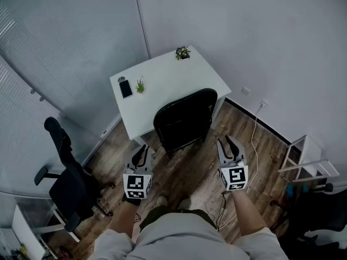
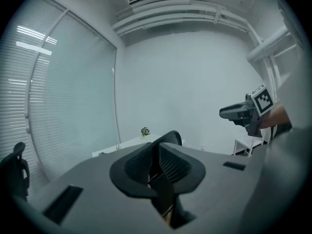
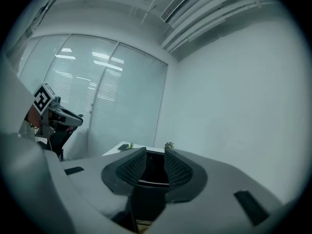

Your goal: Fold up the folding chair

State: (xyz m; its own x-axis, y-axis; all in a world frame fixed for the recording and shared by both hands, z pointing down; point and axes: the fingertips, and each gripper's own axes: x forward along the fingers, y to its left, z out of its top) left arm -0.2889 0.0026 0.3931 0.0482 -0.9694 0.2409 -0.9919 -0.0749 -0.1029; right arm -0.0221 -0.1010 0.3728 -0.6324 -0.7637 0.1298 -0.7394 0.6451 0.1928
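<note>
**Room stock, L to R: folding chair not yet folded**

- Office chair point(image 1: 68, 177): black, w/ armrests, far left on the wood floor point(image 1: 190, 172), next to the blinds.
- Left hand-held gripper point(image 1: 143, 149): held out over the floor, marker cube facing up. Jaws together at the tips, nothing clamped. Sits left of the folding chair and short of it, no contact.
- Counter point(image 1: 168, 77): white, rectangular, set into the room corner.
  - Phone point(image 1: 126, 88): dark, lying flat near the left end.
  - Small green plant point(image 1: 140, 85): just right of the phone.
  - 2nd potted plant point(image 1: 182, 52): at the far corner by the wall.
- Folding chair point(image 1: 184, 118): black, rounded back, standing open. Pushed up to the counter's near edge, back toward the person. Sits between the 2 grippers and a bit ahead of them.
- Right hand-held gripper point(image 1: 227, 144): marker cube facing up. Jaws apart w/ a clear gap, and the chair back shows through that gap in its own view. Nothing between the pads. Near the chair's right side, not touching.
- Cable point(image 1: 254, 140): white, runs from the wall socket down across the floor.
- Shelf unit point(image 1: 306, 158): white, open frame, far right by the wall.
</note>
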